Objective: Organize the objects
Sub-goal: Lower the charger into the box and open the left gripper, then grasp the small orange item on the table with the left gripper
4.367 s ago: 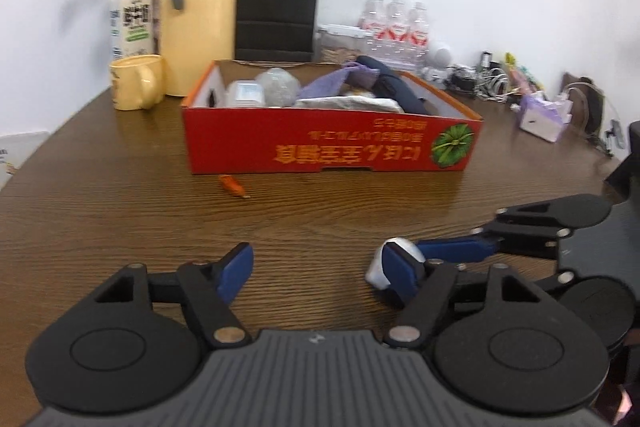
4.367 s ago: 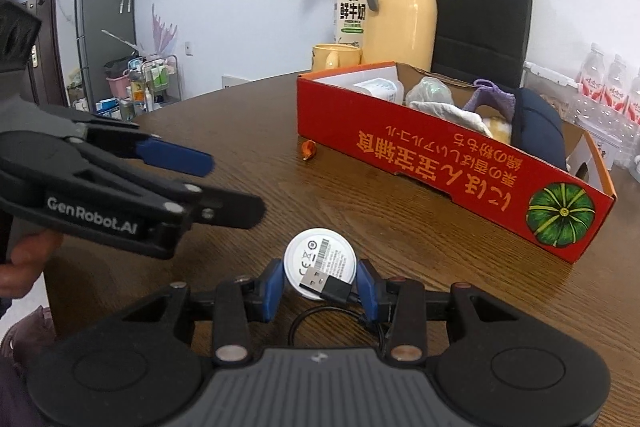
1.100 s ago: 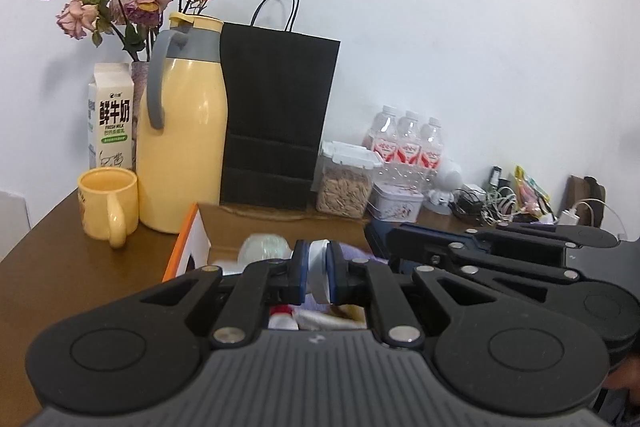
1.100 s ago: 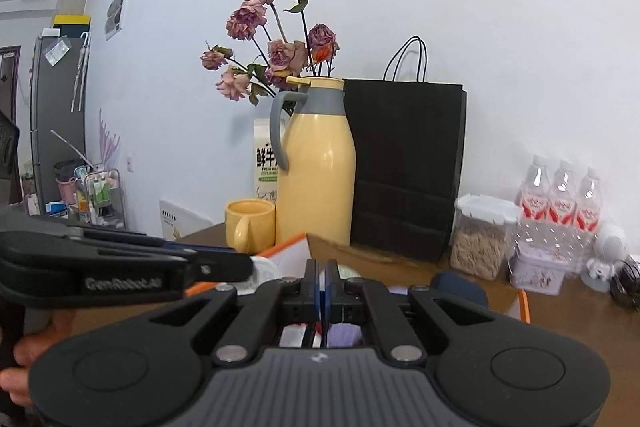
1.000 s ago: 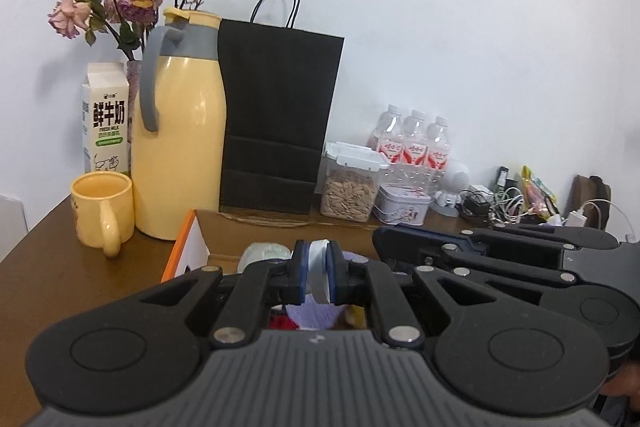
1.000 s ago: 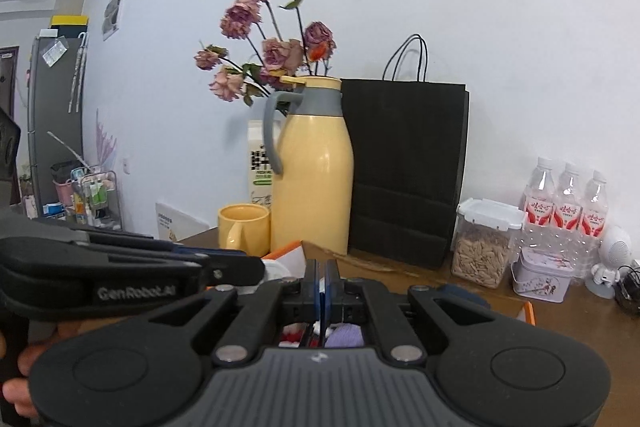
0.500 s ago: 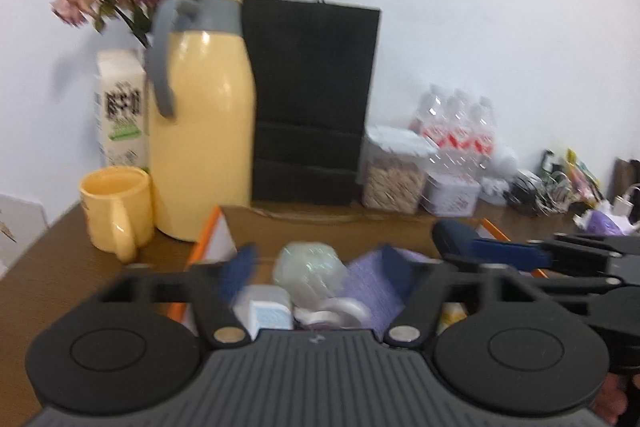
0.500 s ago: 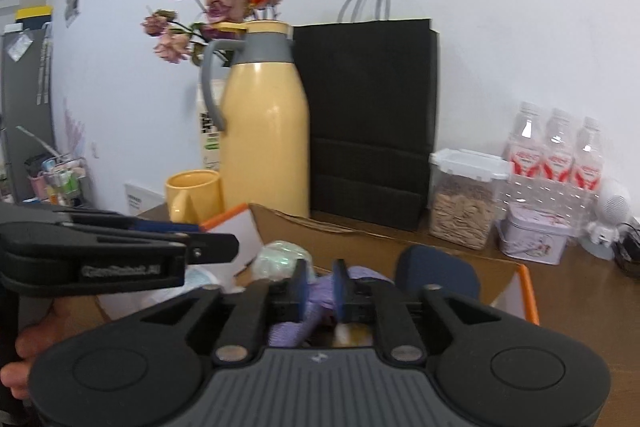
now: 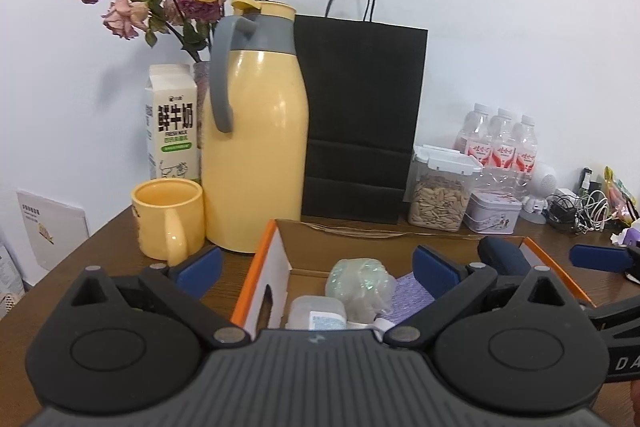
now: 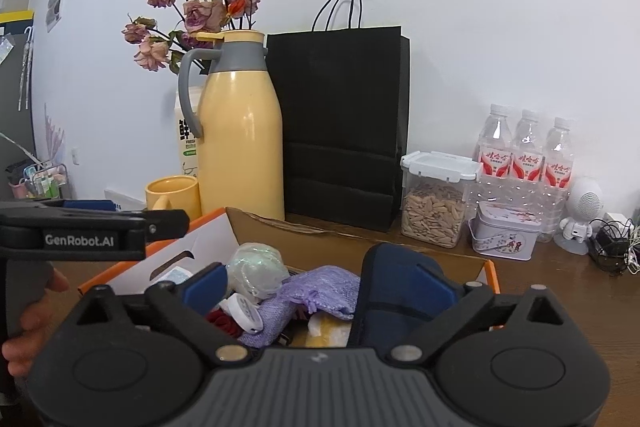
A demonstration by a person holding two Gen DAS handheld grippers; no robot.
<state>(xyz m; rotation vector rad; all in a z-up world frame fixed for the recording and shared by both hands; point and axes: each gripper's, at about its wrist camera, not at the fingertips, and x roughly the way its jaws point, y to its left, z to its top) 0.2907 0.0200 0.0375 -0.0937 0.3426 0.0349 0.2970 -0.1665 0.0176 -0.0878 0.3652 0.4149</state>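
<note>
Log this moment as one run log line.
left gripper: open, empty | right gripper: open, empty | both above box | white disc in box

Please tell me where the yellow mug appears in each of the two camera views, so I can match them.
Left wrist view: the yellow mug stands left of centre, beside the yellow jug.
Right wrist view: the mug is lower left, partly behind the left tongs.
Shared landmark: the black paper bag.
</note>
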